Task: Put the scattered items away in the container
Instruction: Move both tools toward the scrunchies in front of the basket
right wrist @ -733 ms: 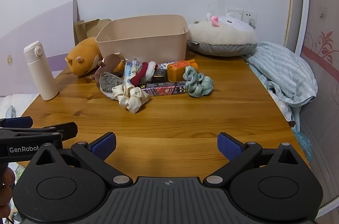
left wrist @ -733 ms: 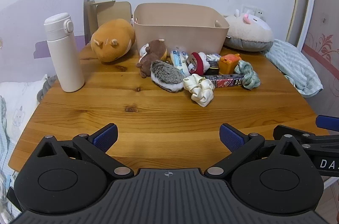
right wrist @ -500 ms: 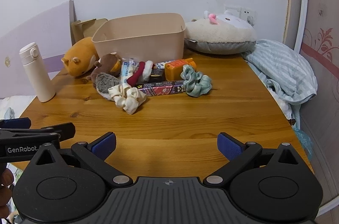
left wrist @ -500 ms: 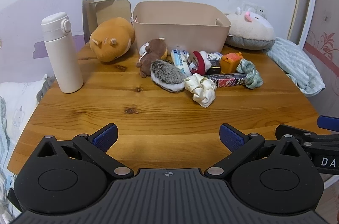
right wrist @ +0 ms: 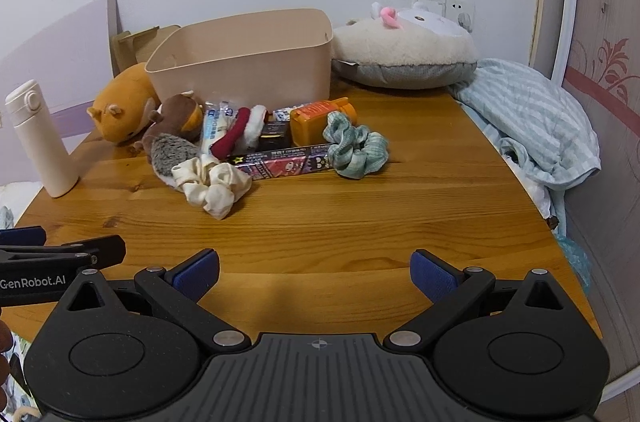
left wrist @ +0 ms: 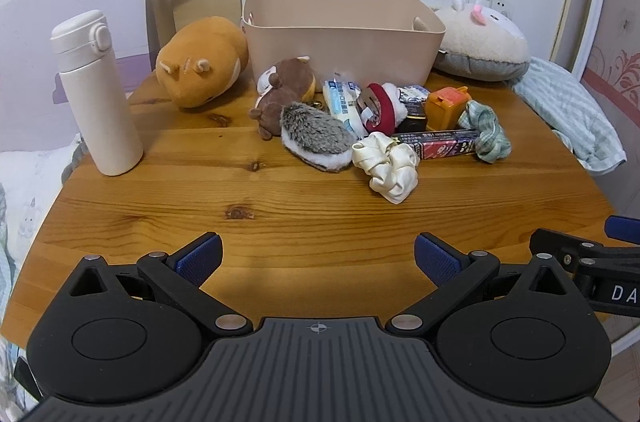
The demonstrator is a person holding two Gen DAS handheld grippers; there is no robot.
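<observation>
Hovering over the near edge of the wooden table, the left gripper had its blue-padded jaws spread wide with nothing between them, and the right gripper beside it was likewise wide apart and empty. The beige container stood at the back of the table by the wall, its inside only partly visible. The scattered items lay in a cluster just in front of it: a brown plush animal touching a grey furry toy, a white-and-blue packet, a red and white item, a small dark box, an orange box, a long printed carton, a cream scrunchie nearest the grippers, and a green checked scrunchie at the right end of the carton. An orange plush lay to the left of the container, near some folded cardboard. A white flask stood upright well to the left, apart from the cluster. A cream and grey cushion lay to the right of the container, and a striped cloth hung over the table's right edge
</observation>
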